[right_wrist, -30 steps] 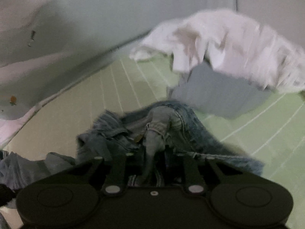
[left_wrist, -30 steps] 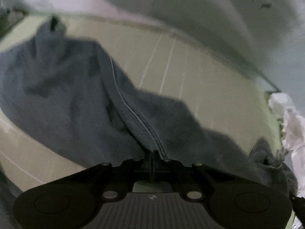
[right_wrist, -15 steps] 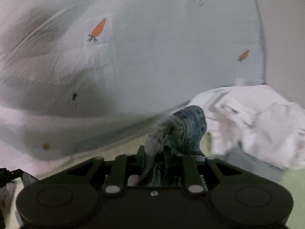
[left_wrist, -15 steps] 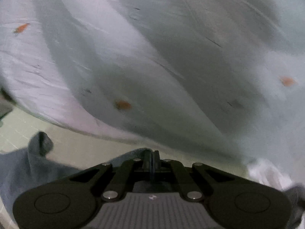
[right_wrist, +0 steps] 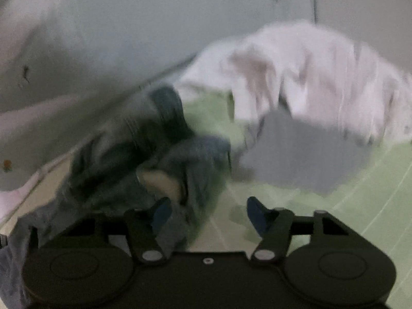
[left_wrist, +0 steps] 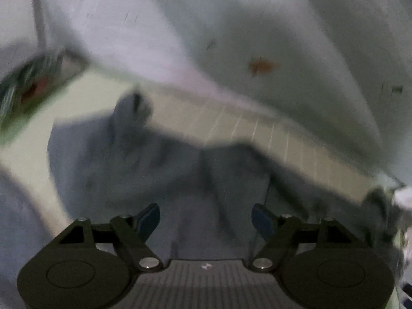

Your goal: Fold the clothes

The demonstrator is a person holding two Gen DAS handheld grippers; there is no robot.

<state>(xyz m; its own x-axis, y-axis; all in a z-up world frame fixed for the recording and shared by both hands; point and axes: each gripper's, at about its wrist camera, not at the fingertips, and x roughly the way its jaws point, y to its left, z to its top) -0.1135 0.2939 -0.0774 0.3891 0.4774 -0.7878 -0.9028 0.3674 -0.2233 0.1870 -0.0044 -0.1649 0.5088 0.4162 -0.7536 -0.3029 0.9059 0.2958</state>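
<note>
Blue denim jeans (left_wrist: 159,164) lie spread on the pale green striped sheet (left_wrist: 260,128), blurred by motion. My left gripper (left_wrist: 205,217) is open just above the denim, its blue pads apart and holding nothing. In the right wrist view the bunched end of the jeans (right_wrist: 164,154) lies rumpled ahead and left of my right gripper (right_wrist: 207,212), which is open too; its left fingertip overlaps the denim edge and bare sheet shows between the pads.
A pale curtain with small carrot prints (left_wrist: 260,65) hangs along the far side of the bed. A heap of white clothes (right_wrist: 309,74) and a grey garment (right_wrist: 303,154) lie ahead right of the right gripper. Green sheet (right_wrist: 360,206) stretches to the right.
Both grippers were shut on the jeans and lifted toward the curtain; now both have opened, let the denim drop onto the sheet, and point down at the bed again.
</note>
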